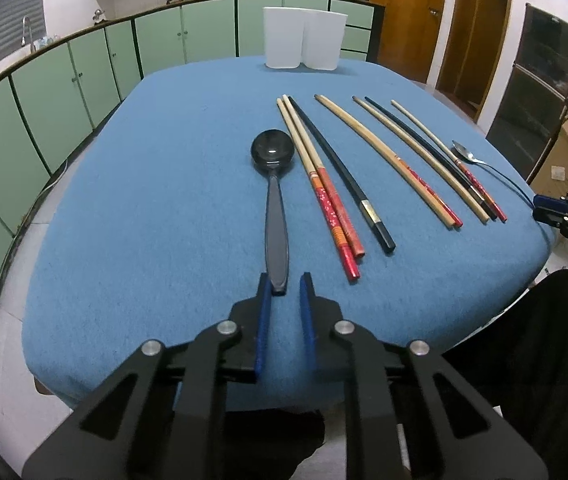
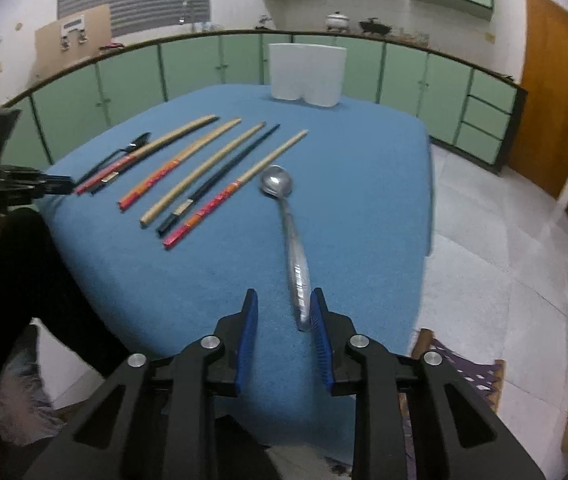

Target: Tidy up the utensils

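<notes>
Both spoon handles sit between my spread fingers, not yet pinched.

My left gripper (image 1: 286,284) is spread around the black spoon (image 1: 273,184) handle's end, which lies against its left pad; I should centre it before squeezing. My right gripper (image 2: 284,304) is spread too, the steel spoon (image 2: 290,236) handle hugging its right pad. Chopsticks (image 1: 364,168) lie between; the white holder (image 1: 304,38) stands at the table's far edge.

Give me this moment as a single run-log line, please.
left gripper: open, straddling black spoon handle | right gripper: open, beside metal spoon handle | chopsticks: on table | white holder: far edge
</notes>
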